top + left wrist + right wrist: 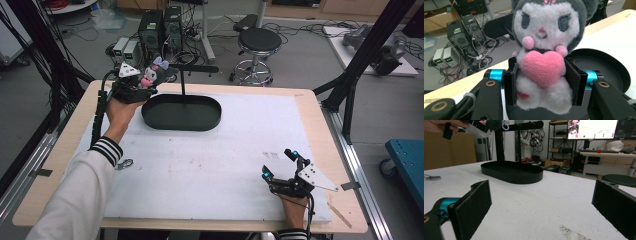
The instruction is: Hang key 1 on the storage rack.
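At the far left corner of the counter (pixel 300 107), the left hand-held gripper (pixel 145 82) pinched a plush toy (pixel 543 53) by its body, one black pad pressed against each flank. The toy, grey-hooded with a white face and a pink heart at its chest, sat upright between the jaws, raised off the counter's white mat and just beside the left end of an oval black tray (pixel 181 112). A thin post rose from the tray and carried a dark crossbar (pixel 192 69) that ran close behind the toy. The right hand-held gripper (pixel 279 164) rested low near the counter's front right, well apart from the tray, its jaws spread wide with nothing between the pads. A small metal clasp (pixel 124 163) lay on the mat near the person's striped left cuff.
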A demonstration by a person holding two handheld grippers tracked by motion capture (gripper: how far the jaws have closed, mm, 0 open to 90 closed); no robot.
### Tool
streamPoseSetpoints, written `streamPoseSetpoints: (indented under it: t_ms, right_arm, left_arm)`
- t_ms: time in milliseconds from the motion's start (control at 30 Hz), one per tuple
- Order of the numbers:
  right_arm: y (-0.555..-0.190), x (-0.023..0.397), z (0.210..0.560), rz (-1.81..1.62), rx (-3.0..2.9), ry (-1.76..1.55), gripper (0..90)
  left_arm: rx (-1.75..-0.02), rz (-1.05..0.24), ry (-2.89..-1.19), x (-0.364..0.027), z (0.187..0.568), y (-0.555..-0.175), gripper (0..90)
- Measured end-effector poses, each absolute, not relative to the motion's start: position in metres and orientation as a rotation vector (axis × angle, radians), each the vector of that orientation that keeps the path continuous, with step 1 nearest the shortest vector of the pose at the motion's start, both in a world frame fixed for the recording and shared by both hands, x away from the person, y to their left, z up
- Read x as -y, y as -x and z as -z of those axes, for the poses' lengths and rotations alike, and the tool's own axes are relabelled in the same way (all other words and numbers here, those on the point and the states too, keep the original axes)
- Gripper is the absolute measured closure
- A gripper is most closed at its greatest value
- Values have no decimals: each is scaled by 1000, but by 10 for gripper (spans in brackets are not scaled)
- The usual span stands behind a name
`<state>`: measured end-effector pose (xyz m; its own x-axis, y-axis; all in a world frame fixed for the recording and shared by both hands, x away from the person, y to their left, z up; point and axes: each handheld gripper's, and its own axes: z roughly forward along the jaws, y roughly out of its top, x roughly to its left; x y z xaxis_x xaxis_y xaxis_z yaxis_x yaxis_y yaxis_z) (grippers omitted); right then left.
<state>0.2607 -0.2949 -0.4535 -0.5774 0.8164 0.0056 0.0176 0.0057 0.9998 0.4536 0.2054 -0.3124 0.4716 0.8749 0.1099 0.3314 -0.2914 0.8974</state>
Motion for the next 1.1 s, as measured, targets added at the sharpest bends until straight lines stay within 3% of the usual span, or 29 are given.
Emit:
streamPoseSetpoints:
  t_ms: [1100]
  right_arm:
    - [-260, 295, 454, -1640, -1661, -869, 18]
  left_arm:
    - [-1103, -779, -1966, -202, 339, -456, 520]
